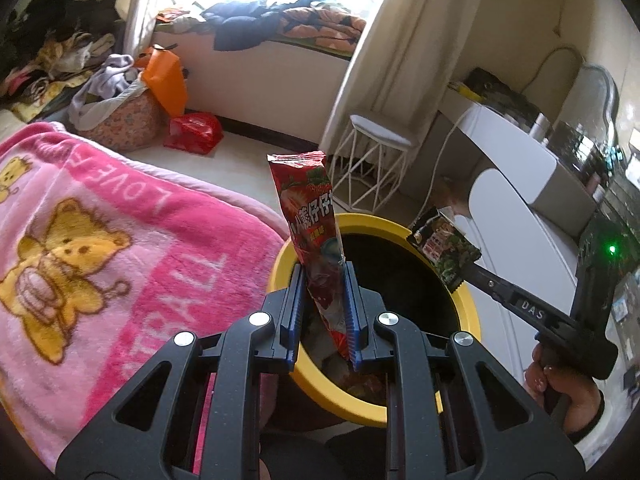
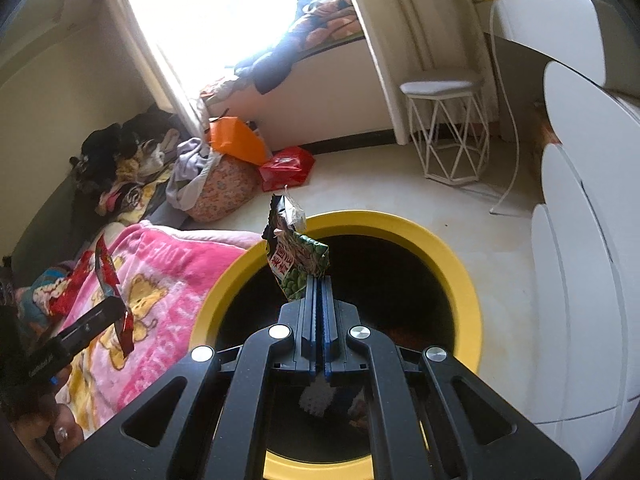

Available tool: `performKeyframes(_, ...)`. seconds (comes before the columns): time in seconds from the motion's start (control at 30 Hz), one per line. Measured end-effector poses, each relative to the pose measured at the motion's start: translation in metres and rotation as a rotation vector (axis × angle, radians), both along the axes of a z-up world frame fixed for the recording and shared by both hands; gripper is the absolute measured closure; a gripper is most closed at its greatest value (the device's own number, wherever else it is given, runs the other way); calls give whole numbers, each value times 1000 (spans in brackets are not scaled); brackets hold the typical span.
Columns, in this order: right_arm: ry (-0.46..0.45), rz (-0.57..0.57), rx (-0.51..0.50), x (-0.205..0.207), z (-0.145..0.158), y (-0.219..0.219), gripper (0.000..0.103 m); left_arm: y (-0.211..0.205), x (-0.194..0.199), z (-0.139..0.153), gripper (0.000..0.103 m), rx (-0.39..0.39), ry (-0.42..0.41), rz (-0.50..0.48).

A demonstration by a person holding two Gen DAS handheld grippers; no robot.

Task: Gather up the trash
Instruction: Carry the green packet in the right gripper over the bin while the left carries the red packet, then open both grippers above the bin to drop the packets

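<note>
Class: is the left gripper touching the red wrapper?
Touching. The left wrist view shows the left gripper with its blue pads pressed against both sides of the red wrapper.

Home bedroom, lived-in. Pink teddy-bear blanket (image 1: 112,240) on bed at left, clothes heaped on window ledge (image 1: 280,20) w/ curtains (image 1: 404,40) far side, white wire stool (image 2: 452,128) & white dresser (image 2: 592,240) at right.

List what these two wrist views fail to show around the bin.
- Depths of the yellow-rimmed round bin: both views, black shadow.
- Red snack wrapper's lower end: left view, behind left tongs.
- Green pea packet's bottom: right view, clamped inside right tongs.
- Trash at bin's near edge: blurred, behind linkages.
</note>
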State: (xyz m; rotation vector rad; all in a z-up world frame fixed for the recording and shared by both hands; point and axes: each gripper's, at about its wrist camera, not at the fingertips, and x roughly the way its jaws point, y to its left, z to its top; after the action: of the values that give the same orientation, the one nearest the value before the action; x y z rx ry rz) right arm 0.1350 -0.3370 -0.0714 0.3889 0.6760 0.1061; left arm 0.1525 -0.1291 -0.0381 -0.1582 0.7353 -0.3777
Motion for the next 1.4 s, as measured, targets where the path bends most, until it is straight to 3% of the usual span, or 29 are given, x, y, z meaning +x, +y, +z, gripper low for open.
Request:
performKeyframes(0.4, 69, -57, 24, -5, -18, -20, 100, -36, 2, -19, 89, 61, 37, -93)
performKeyframes(0.83, 93, -52, 29, -5, -20, -19, 99, -54, 14, -37, 87, 101, 78, -130)
performKeyframes(0.9, 91, -52, 22, -6, -19, -18, 83, -57, 16, -37, 79, 108, 76, -134)
performKeyframes(0.93, 89, -56, 19, -6, -18, -19, 68, -58, 17, -38, 68, 109, 78, -139)
performKeyframes(0.97, 82, -64, 16, -8, -17, -19, 62, -58, 19, -39, 57, 115, 78, -139)
performKeyframes(1.1, 76, -80, -1, -14, -12, -21, 57, -56, 21, -39, 39, 113, 84, -123)
performKeyframes(1.17, 66, -90, -7, -20, -10, -24, 48, -52, 20, -38, 29, 106, 84, -111)
performKeyframes(1.3, 45, -109, -29, -31, -6, -25, 32, -43, 15, -35, 22, 106, 77, -85)
performKeyframes(1.4, 29, -122, -50, -38, -1, -24, 22, -33, 10, -30, 11, 95, 74, -61)
